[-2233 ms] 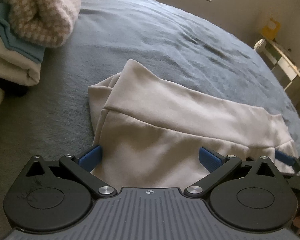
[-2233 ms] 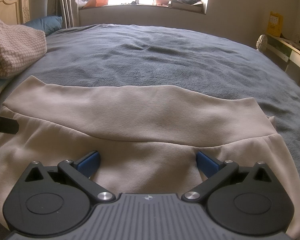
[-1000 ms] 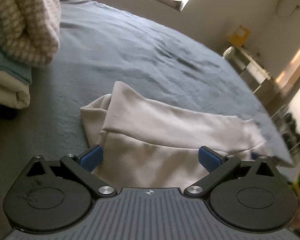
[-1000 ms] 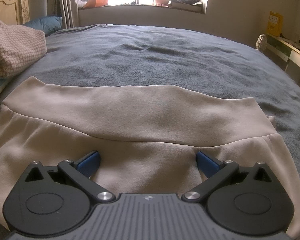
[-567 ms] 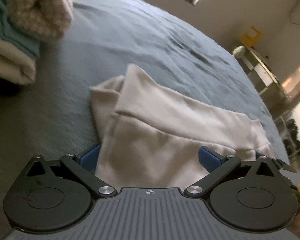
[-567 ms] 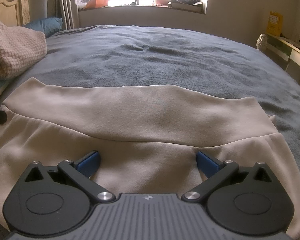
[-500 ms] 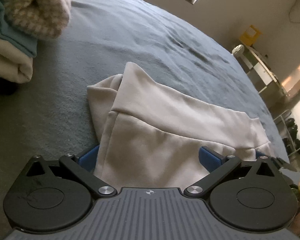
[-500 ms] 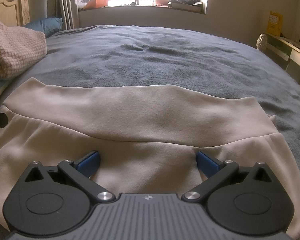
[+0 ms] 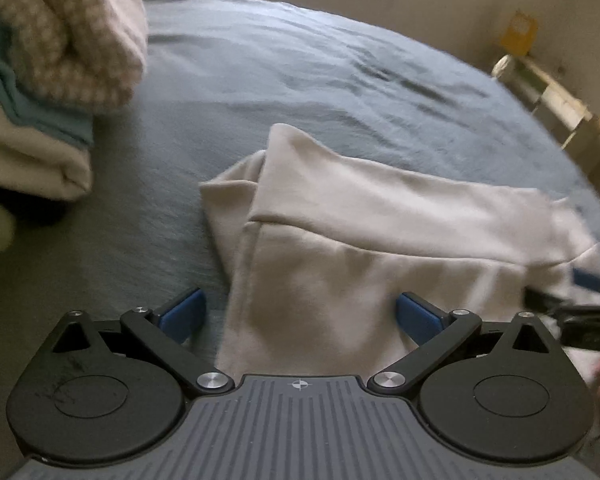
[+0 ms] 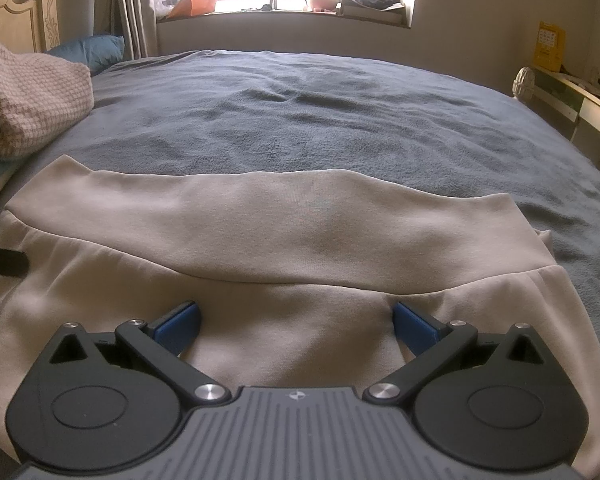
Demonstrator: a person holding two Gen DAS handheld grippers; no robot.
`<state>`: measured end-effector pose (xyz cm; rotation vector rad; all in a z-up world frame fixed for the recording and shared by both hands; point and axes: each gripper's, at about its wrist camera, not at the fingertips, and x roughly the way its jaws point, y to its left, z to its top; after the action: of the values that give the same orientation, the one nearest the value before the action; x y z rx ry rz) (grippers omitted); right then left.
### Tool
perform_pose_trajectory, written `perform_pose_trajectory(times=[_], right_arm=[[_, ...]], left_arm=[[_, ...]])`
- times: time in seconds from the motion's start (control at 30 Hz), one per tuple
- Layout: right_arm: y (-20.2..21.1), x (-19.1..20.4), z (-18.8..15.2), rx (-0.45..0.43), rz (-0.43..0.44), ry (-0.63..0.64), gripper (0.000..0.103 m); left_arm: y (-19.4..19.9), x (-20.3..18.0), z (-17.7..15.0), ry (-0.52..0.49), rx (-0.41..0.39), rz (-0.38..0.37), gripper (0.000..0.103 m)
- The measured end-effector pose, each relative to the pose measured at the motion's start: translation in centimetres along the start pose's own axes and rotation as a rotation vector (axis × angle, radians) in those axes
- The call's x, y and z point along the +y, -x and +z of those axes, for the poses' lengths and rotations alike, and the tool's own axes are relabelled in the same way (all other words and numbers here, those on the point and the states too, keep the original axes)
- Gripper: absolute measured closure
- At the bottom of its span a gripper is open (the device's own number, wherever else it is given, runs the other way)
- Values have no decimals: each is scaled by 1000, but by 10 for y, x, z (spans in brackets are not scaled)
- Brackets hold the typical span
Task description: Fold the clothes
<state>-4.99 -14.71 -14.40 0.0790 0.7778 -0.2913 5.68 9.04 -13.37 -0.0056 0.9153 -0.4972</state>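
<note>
A beige garment [image 9: 360, 240] [image 10: 280, 240] lies flat on the grey-blue bedspread [image 9: 300, 80] [image 10: 320, 120], its wide waistband turned toward the window. My left gripper [image 9: 298, 316] stands open over the garment's left edge, one blue pad over the bedspread, the other over the cloth. My right gripper [image 10: 296, 326] is open above the middle of the garment, both blue pads wide apart with nothing pinched. The right gripper's tip also shows at the right edge of the left wrist view, and a dark left finger [image 10: 4, 266] pokes in at the left of the right wrist view.
A stack of folded clothes [image 9: 40, 92] [image 10: 24, 108], checked on top, teal and cream below, sits at the left. A blue pillow [image 10: 92, 52] and a headboard [image 10: 16, 16] are at the back left. A white desk [image 10: 572, 96] stands beside the bed at the right.
The left gripper has shifted and tilted slightly, and its view is now blurred; the garment's left edge sits further right between its pads. The right gripper and the garment have stayed still.
</note>
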Motion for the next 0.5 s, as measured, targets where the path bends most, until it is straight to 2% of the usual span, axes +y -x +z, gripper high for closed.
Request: perform_pose_trajectory(times=[0.23, 0.33, 0.37, 0.4, 0.43, 0.5], right_arm=[[0, 0, 0, -1, -2, 0, 0], [0, 1, -1, -1, -2, 0, 0], [0, 1, -1, -1, -2, 0, 0], [0, 1, -1, -1, -3, 0, 0], [0, 1, -1, 0, -3, 0, 0], [0, 1, -1, 0, -2, 0, 0]], left_arm=[[17, -22, 15, -55, -131, 20, 1], [25, -31, 22, -78, -187, 29, 7], [27, -35, 24, -86, -206, 32, 12], [30, -38, 26, -94, -224, 34, 23], [32, -41, 28, -101, -243, 37, 29], [22, -45, 27, -129, -231, 56, 49]])
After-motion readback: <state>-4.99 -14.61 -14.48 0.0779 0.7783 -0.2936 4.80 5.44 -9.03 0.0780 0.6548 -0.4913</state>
